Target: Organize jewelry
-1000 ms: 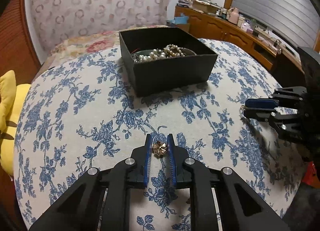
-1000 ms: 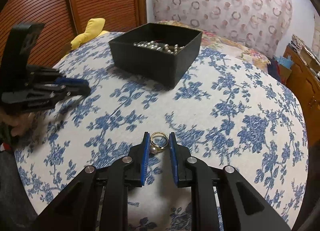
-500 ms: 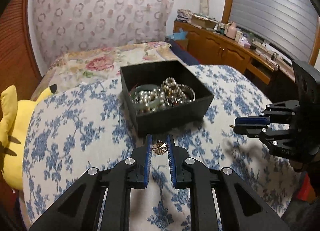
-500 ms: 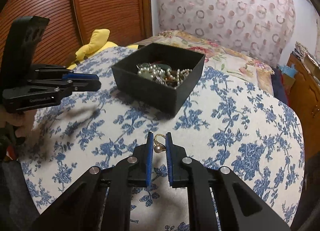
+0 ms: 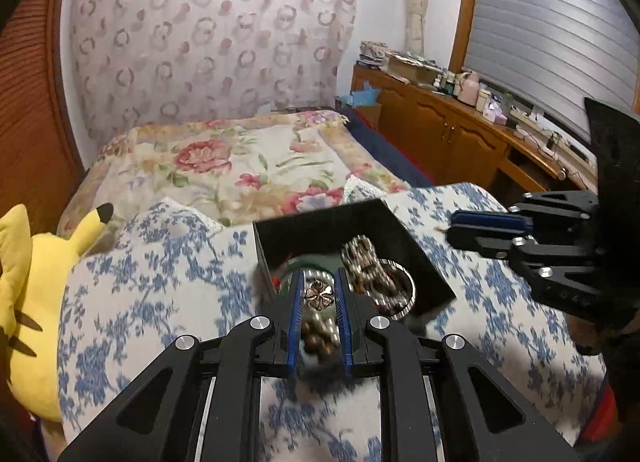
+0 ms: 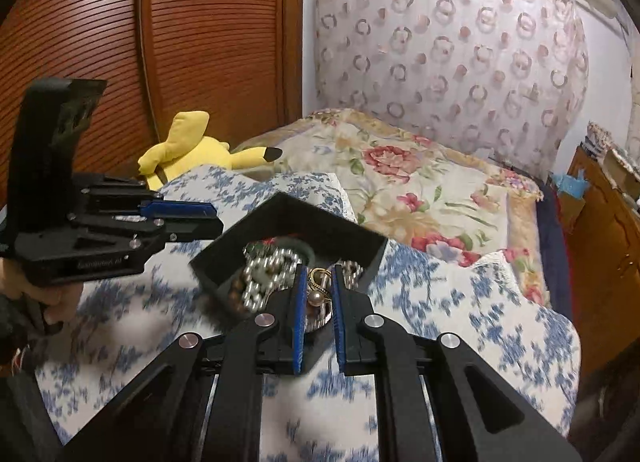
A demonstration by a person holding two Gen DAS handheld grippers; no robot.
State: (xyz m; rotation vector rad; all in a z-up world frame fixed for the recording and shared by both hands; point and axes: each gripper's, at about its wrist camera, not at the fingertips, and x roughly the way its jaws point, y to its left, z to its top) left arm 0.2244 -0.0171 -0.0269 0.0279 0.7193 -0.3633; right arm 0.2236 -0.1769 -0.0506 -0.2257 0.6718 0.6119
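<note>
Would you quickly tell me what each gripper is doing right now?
Left gripper: shut on flower brooch.
Right gripper: shut on pearl ring.

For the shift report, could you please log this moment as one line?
left gripper: shut on flower brooch | right gripper: shut on pearl ring | both over black box

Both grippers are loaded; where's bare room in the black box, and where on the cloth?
The black box is crowded in front with pearl strands; its far corner looks bare. The blue floral cloth is free left of the box, toward the yellow plush.

No readable text; blurred embossing on left tongs [image 6: 182,218].
</note>
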